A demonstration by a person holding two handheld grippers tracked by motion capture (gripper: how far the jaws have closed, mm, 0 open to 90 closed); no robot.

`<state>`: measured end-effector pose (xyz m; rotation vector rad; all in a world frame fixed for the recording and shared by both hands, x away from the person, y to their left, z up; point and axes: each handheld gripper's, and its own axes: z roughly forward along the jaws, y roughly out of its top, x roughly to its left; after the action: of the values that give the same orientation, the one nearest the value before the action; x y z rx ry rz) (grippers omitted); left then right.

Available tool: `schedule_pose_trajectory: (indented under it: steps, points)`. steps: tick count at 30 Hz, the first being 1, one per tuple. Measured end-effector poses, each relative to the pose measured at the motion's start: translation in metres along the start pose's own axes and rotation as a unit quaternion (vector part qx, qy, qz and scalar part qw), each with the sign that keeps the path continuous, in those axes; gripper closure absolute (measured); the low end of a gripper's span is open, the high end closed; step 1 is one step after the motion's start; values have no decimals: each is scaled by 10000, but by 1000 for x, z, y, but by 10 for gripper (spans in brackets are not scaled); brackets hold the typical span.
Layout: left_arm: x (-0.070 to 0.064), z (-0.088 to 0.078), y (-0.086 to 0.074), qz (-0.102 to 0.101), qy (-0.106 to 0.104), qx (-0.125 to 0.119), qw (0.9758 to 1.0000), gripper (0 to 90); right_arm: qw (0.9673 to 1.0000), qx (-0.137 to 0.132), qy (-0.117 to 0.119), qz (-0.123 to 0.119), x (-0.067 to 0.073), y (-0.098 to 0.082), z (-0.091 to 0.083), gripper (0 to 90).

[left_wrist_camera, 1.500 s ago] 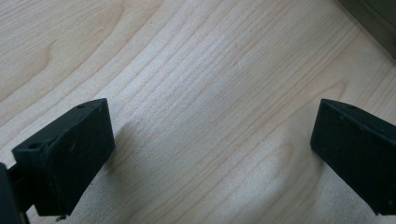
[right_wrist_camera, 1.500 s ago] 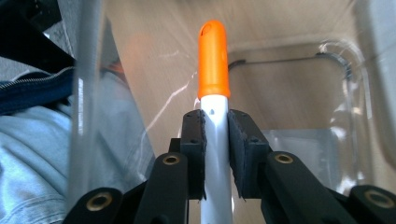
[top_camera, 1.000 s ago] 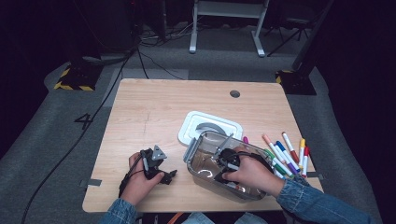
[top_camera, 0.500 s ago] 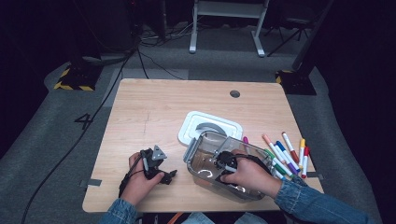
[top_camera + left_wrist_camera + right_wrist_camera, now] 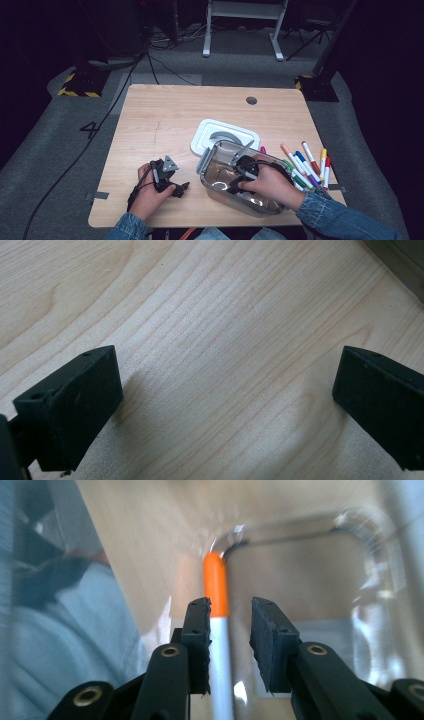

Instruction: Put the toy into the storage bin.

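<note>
My right gripper [image 5: 231,625] reaches down into a clear plastic container [image 5: 216,192] at the table's front right. A white marker with an orange cap [image 5: 216,585] lies between its jaws, against the left pad, with a gap to the right pad. These jaws have just been opening and stand open around the marker. In the high view the right gripper [image 5: 234,186] is partly covered by the hand. My left gripper [image 5: 181,189] rests on the wooden table [image 5: 225,315] left of the container. Its jaws stand wide open around bare wood, as the left gripper view [image 5: 227,390] shows.
A white lid [image 5: 225,134] lies flat just behind the container. Several coloured markers [image 5: 306,160] are spread on the table to its right, and a pink one [image 5: 263,149] sits at the container's far rim. The table's front edge is close below both hands.
The right hand has shifted slightly inside the container. The left hand and its gripper have stayed where they were.
</note>
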<state>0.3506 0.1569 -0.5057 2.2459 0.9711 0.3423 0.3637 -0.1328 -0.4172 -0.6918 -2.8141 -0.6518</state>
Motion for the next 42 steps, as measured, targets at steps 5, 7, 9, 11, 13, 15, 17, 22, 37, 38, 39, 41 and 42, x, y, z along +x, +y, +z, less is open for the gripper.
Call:
schedule_pose_trajectory:
  steps: [5, 7, 9, 11, 13, 15, 17, 22, 37, 38, 39, 41, 42]
  points:
    - [0, 0, 0, 0, 0, 0, 10000, 1, 9981, -574, -232, -51, 0, 2, -27, 656]
    - [0, 0, 0, -3, 1, -8, 10000, 1, 9964, -784, -328, -52, -1, 1, -39, 655]
    - [0, 0, 0, -2, -1, -9, 10000, 1, 9942, -988, -426, -37, -2, 0, -50, 647]
    - [0, 0, 0, -15, -19, -14, 10000, 1, 9921, -1133, -528, -26, -4, -1, -62, 645]
    - [1, 0, 1, 26, -33, -4, 10000, 0, 9893, -1299, -664, 47, -8, -4, -75, 641]
    - [2, 1, 1, 61, -50, 2, 10000, 0, 9867, -1427, -772, 115, -13, -8, -84, 640]
    - [2, 1, 2, 55, -53, 0, 10000, 0, 9836, -1533, -919, 229, -20, -14, -96, 641]
    - [2, 1, 2, 49, -45, 10, 10000, 0, 9760, -1748, -1223, 449, -39, -29, -118, 639]
    - [2, 1, 2, 50, -43, 6, 10000, 0, 9476, -1641, -2167, 1681, -118, -99, -143, 648]
    - [2, 2, 2, 46, -43, 3, 10000, 0, 9452, -1603, -2230, 1767, -123, -103, -143, 648]
    - [2, 1, 2, 50, -43, 6, 10000, 0, 9433, -1584, -2266, 1835, -129, -108, -143, 649]
    - [2, 1, 2, 54, -44, 1, 10000, 0, 9392, -1501, -2345, 2009, -140, -117, -141, 649]
    - [2, 1, 2, 52, -48, 3, 10000, 0, 9374, -1448, -2377, 2093, -147, -123, -139, 648]
